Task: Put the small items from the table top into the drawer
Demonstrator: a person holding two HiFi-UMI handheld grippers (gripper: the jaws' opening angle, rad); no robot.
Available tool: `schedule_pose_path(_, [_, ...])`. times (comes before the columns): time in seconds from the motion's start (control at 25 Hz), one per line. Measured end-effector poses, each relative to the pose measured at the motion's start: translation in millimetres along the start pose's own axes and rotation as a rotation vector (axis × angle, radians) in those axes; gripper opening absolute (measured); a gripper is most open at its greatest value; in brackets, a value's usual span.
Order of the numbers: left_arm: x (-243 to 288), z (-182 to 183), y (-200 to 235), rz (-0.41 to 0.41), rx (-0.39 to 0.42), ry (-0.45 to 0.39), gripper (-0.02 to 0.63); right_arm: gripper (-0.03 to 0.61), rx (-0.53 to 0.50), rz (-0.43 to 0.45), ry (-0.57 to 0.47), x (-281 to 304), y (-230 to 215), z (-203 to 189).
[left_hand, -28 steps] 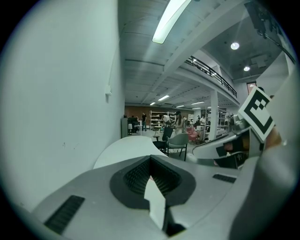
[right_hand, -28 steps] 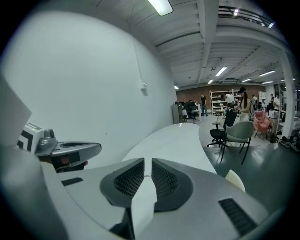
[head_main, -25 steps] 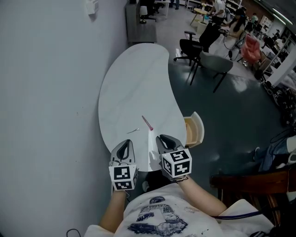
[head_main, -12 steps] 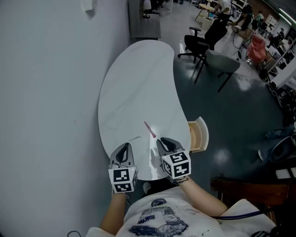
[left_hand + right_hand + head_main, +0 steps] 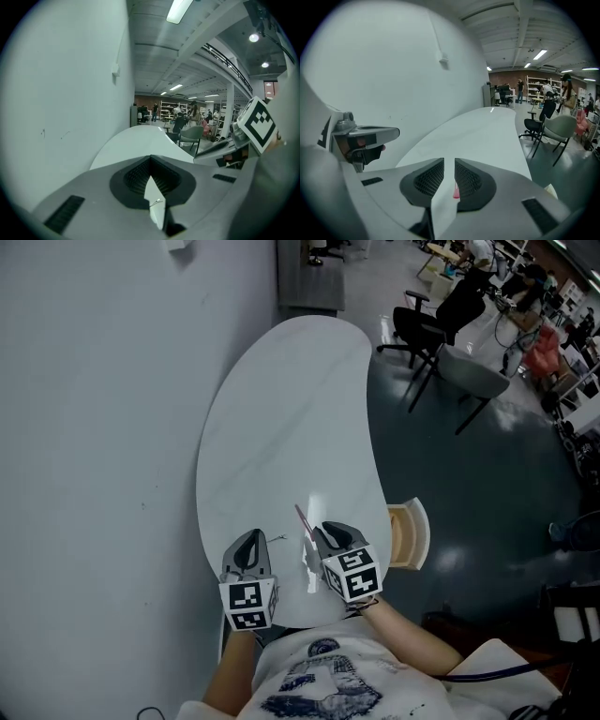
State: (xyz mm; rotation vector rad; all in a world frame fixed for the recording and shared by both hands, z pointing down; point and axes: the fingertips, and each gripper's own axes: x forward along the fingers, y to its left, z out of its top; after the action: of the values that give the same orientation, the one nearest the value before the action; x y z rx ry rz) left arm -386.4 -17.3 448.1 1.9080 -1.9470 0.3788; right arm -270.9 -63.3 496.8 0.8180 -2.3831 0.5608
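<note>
Reaching step, I'd say: right tongs (image 5: 328,531), slightly parted and empty, aim at the pink stick (image 5: 302,518); left tongs (image 5: 251,538) clenched on nothing. Next: straddle it, pinch.

Stick (image 5: 303,519), wire piece (image 5: 278,538) on table (image 5: 281,409) near edge; drawer (image 5: 410,532) at right.

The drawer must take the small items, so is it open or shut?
Open: in the head view the drawer juts out past the table's right edge, its wooden inside showing.
</note>
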Motion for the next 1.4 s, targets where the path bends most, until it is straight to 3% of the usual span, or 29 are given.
schedule_pose_path(0.52, [51,-24,13,0.059,-0.046,0.074,0.023,0.088,-0.027,0.091,0.11,68,-18,-18])
schedule_pose_path(1.4, [86,-61,19,0.08,-0.073,0.167,0.023,0.097,-0.066,0.111,0.255,125,-24,-63])
